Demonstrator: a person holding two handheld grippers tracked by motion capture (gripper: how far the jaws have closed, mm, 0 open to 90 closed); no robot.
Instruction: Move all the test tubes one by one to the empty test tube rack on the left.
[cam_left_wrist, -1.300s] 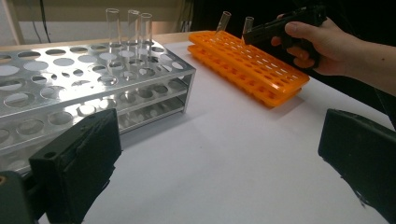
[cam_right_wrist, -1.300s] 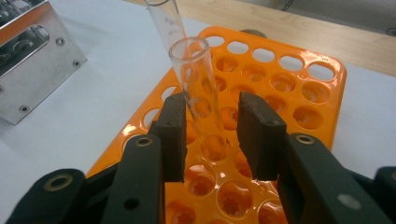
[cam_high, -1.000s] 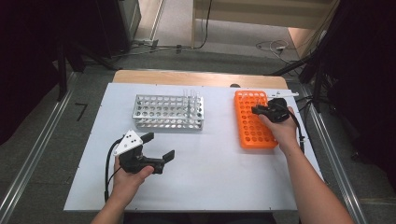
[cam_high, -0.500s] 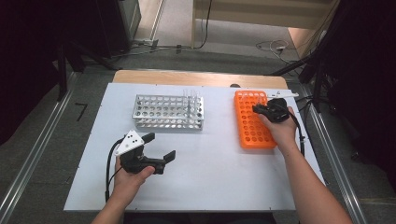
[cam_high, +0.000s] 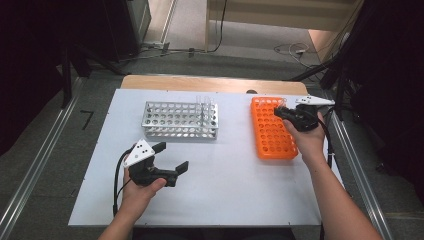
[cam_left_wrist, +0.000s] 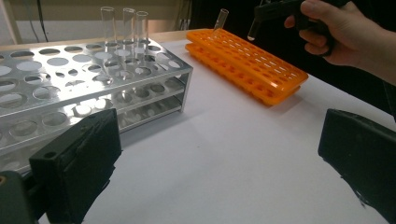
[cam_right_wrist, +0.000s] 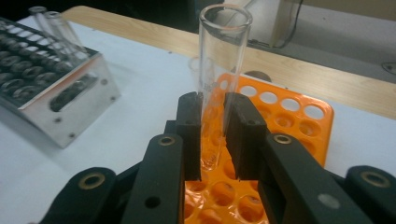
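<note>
Your right gripper (cam_right_wrist: 212, 135) is clamped on a clear test tube (cam_right_wrist: 219, 70), held just above the far end of the orange rack (cam_high: 272, 131); judging by the tubes standing in the metal rack (cam_high: 180, 120), you are at the transfer step. Next, carry it upright over a free hole there and lower it straight. Your left gripper (cam_high: 170, 157) rests with jaws apart, holding nothing.

Even overhead light, dark surroundings, soft shadows, slightly blurred close foreground.
</note>
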